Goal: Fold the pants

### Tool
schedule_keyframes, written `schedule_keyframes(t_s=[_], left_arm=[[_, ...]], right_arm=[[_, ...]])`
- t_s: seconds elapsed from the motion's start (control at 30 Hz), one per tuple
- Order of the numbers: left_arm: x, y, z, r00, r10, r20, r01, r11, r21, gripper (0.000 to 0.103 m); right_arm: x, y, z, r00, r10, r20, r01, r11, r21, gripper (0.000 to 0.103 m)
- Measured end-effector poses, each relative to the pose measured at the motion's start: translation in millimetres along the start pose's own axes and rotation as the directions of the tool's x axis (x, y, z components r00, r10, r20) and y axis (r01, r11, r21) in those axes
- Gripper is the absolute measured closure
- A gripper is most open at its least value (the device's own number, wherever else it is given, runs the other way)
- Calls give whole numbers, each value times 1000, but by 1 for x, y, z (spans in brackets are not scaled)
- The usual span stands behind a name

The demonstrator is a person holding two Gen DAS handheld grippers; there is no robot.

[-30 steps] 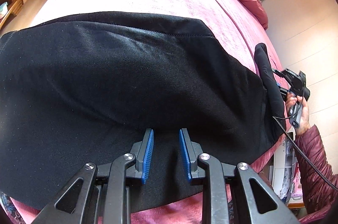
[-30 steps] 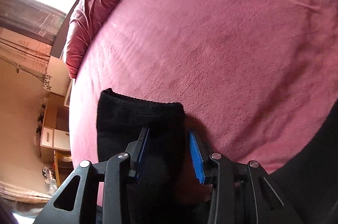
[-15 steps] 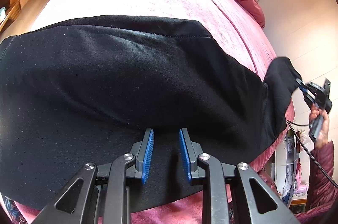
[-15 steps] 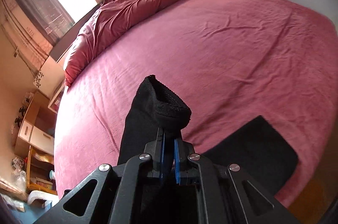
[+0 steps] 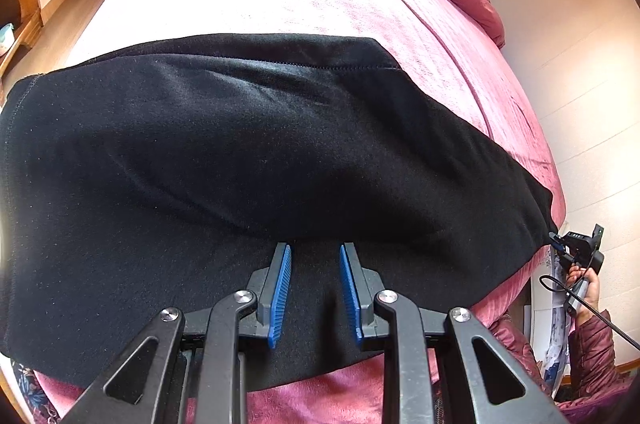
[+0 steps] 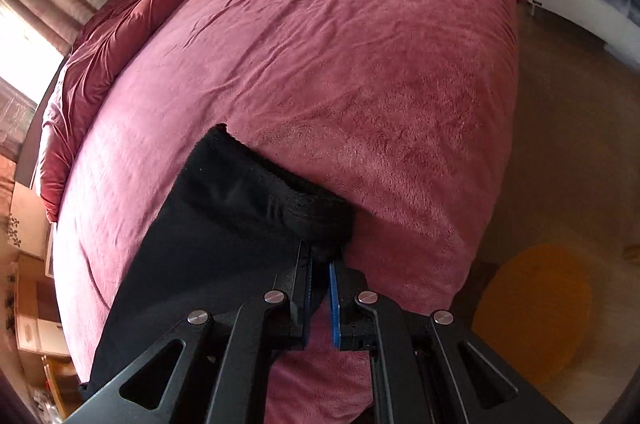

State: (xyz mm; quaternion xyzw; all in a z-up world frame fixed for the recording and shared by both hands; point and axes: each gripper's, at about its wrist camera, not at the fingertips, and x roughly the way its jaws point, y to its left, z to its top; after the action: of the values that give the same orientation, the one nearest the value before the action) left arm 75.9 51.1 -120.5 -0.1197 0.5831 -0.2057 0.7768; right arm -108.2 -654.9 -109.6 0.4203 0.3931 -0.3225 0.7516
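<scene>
The pants (image 5: 256, 160) are stretched lengthwise along the bed's (image 6: 360, 64) near edge, the cuff (image 6: 316, 220) clamped in the right tongs (image 6: 319, 298) at one end, while the left tongs (image 5: 312, 294) are held parted over the middle.

Black hand-held gripper (image 5: 312, 294), blue pads, silver screws.

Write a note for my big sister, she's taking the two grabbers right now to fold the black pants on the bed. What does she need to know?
Right gripper: shut on the cuff, holding that pant leg out toward the foot edge of the bed.
Left gripper: jaws part open over the wide upper part of the black pants; nothing looks pinched between the pads.
Pants: spread flat across the pink bed cover, with the cuff end raised in the right gripper.
Done: leg end grabbed.
Left: probably carry the cuff over toward the waist for the first fold, then fold again and smooth.
</scene>
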Motion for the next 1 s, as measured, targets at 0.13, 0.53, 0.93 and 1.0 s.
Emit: schedule_keyframes(t_s=[0.13,0.53,0.93,1.0], left_arm=[[2,-9,4,1000,15,-8,-15,1000,9,78],[10,-29,6,1000,23,-7,-22,999,47,78],[18,-45,3,998,58,5,-59,995,77,77],[19,-47,2,998,69,4,-69,995,78,77]], right_arm=[[-2,2,7,999,31,31,-30,999,-16,96],[-16,0,20,994,-105,36,110,983,-147,52],[37,92,77,985,-169,-40,148,936,-320,59],[53,97,77,981,-176,-78,141,932,-333,95]])
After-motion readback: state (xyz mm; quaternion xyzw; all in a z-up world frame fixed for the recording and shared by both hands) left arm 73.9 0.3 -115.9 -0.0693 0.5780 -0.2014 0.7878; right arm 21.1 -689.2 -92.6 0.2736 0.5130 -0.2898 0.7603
